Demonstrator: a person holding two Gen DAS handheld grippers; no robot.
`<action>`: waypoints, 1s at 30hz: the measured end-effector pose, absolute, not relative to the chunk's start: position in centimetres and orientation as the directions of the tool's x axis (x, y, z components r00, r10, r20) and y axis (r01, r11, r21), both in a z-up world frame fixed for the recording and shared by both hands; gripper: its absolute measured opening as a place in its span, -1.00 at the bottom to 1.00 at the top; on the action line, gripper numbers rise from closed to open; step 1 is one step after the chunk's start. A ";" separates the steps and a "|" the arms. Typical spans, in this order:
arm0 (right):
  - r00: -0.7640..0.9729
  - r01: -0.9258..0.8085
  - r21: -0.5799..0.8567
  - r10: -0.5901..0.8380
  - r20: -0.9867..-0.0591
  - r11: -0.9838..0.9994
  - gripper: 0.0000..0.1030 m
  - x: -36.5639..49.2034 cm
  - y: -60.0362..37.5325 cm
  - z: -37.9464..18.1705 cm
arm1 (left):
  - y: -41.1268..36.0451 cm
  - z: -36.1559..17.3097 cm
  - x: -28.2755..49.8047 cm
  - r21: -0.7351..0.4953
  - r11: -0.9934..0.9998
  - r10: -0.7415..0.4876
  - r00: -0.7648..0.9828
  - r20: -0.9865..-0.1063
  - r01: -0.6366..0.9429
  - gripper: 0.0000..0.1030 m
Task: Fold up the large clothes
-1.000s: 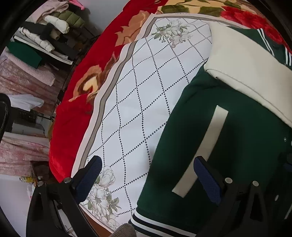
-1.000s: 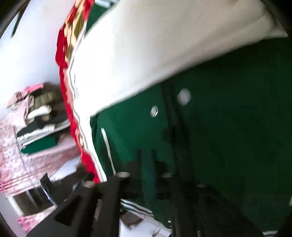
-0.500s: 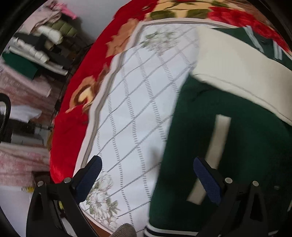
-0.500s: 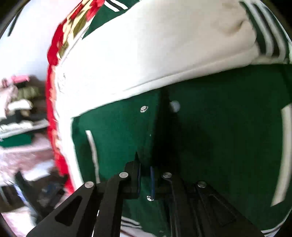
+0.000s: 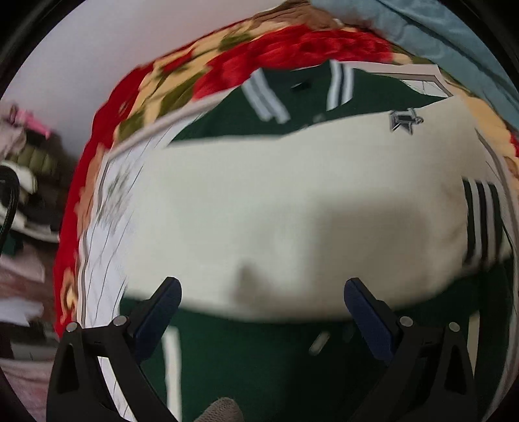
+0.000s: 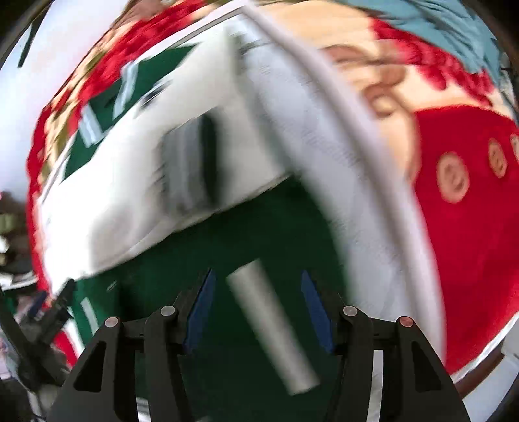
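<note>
A dark green varsity jacket (image 5: 259, 357) with cream sleeves lies on a bed. One cream sleeve (image 5: 292, 211) is folded across its chest, ending in a striped cuff (image 5: 480, 220). The striped collar (image 5: 269, 97) lies at the far end. My left gripper (image 5: 261, 311) is open and empty, just above the lower edge of the sleeve. In the right wrist view the jacket (image 6: 233, 246) is blurred. My right gripper (image 6: 256, 315) is open and empty over the green front, above a cream pocket strip (image 6: 269, 328).
The bed carries a red floral blanket (image 5: 292, 48) with a white diamond-patterned centre (image 5: 107, 227). A teal cloth (image 5: 438, 29) lies at the far right. Stacked clothes (image 5: 22, 181) stand to the left, off the bed. The red blanket (image 6: 470, 227) fills the right of the right wrist view.
My right gripper has opened, letting go of the jacket front, and swung right. My left gripper has moved from the jacket's left side to over the folded sleeve.
</note>
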State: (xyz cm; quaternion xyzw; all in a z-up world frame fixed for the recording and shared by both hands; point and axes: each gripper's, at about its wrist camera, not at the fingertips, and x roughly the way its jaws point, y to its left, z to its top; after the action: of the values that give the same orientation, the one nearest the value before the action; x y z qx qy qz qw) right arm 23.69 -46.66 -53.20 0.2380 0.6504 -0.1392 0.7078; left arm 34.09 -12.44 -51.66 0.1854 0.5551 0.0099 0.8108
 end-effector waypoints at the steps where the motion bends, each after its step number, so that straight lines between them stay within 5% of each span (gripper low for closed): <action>1: 0.102 0.494 0.148 0.112 -0.988 0.857 0.12 24.3 -47.7 -54.2 | -13.6 -52.3 34.8 0.333 0.923 0.238 0.395 -0.887 0.191 1.00; 5: 0.082 0.419 0.173 0.152 -0.985 0.891 0.10 27.0 -48.6 -57.5 | -16.0 -56.1 37.6 0.409 0.895 0.329 0.354 -0.876 0.180 1.00; 7: 0.090 0.385 0.217 0.198 -0.976 0.897 -0.18 28.0 -49.5 -58.6 | -15.8 -56.9 37.9 0.407 0.900 0.341 0.330 -0.880 0.157 1.00; 8: 0.107 0.371 0.255 0.232 -0.967 0.893 -0.61 28.3 -49.8 -58.8 | -15.6 -57.0 37.9 0.399 0.906 0.338 0.325 -0.883 0.142 1.00; 11: 0.205 0.426 0.317 0.251 -0.946 0.847 -0.75 27.7 -52.4 -58.5 | -15.1 -56.9 37.8 0.385 0.916 0.334 0.322 -0.886 0.110 1.00; 12: 0.227 0.480 0.332 0.250 -0.941 0.812 -0.95 27.0 -53.6 -58.5 | -14.7 -57.0 37.9 0.369 0.925 0.326 0.311 -0.893 0.091 1.00; 14: 0.213 0.658 0.267 0.167 -0.963 0.704 -1.00 24.7 -57.8 -60.1 | -14.5 -57.4 38.1 0.351 0.934 0.317 0.298 -0.900 0.065 1.00; 17: 0.280 0.742 0.429 0.342 -0.897 0.515 -1.00 22.7 -61.8 -62.0 | -14.6 -57.1 38.1 0.346 0.938 0.322 0.282 -0.904 0.037 1.00; 22: 0.178 0.590 0.397 0.366 -0.913 0.703 -0.77 23.1 -59.6 -56.7 | -12.4 -53.1 35.0 0.320 0.947 0.312 0.290 -0.905 -0.019 1.00; 24: 0.122 0.516 0.408 0.407 -0.905 0.753 0.01 22.5 -56.2 -55.0 | -10.6 -51.5 32.8 0.317 0.948 0.314 0.282 -0.906 -0.037 1.00; 26: 0.081 0.464 0.445 0.463 -0.882 0.766 0.37 21.6 -52.9 -54.1 | -7.9 -50.4 29.3 0.339 0.939 0.341 0.255 -0.905 -0.053 1.00; 30: -0.035 0.397 0.521 0.580 -0.814 0.755 0.37 18.4 -42.1 -55.4 | -2.2 -51.4 23.1 0.423 0.903 0.429 0.180 -0.885 -0.075 1.00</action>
State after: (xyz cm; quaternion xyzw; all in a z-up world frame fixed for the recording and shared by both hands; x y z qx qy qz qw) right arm 18.35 -42.12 -55.44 0.3414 0.7153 0.0756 0.6050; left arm 23.07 -2.24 -51.37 0.1433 0.6181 0.1670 0.7547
